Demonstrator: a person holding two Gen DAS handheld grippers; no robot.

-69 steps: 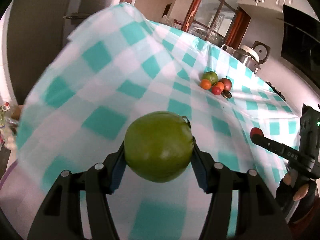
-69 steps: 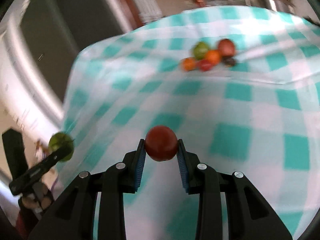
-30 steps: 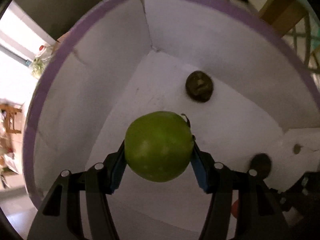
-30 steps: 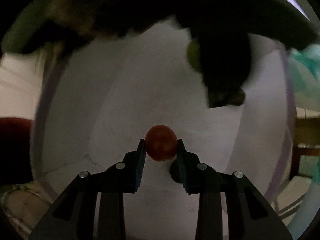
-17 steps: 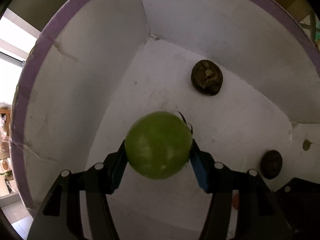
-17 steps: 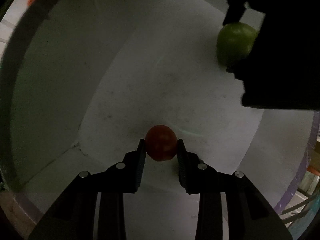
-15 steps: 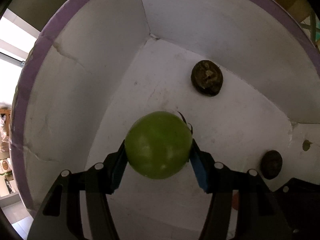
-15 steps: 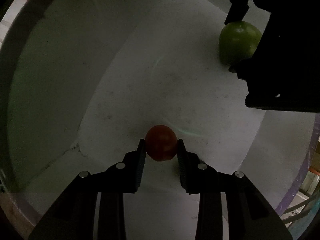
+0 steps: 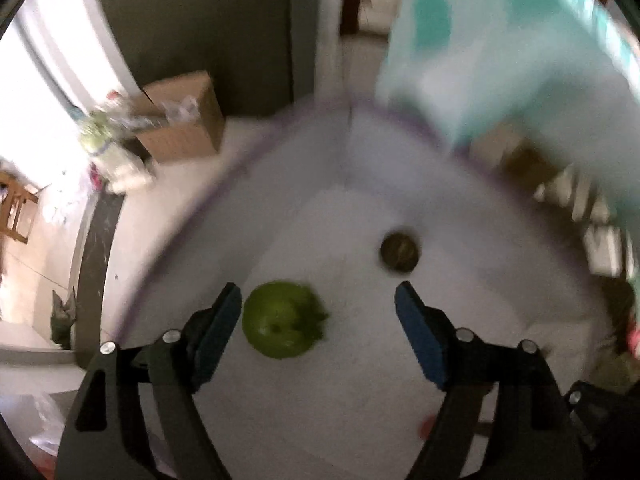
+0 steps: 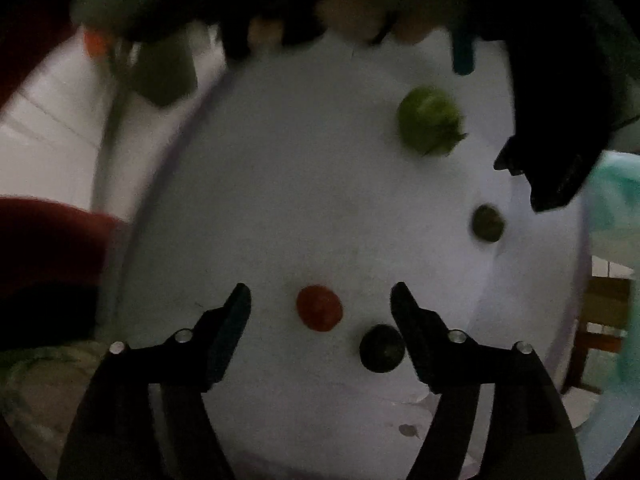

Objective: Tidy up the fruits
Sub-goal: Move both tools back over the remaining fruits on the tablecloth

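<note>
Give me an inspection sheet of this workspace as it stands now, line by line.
Surface: white box with purple rim, its floor scuffed and dim.
Job's things: large green tomato lying loose on the box floor; small red tomato also loose on the floor.
Clutter: two dark round fruits, one brownish, one near-black.
Grippers: left gripper open, fingers apart either side of the green tomato; right gripper open above the red tomato.
Cables: nothing seen.
Surroundings: teal-and-white checked cloth hanging at upper right; brown cardboard carton on the room floor; view blurred.
</note>
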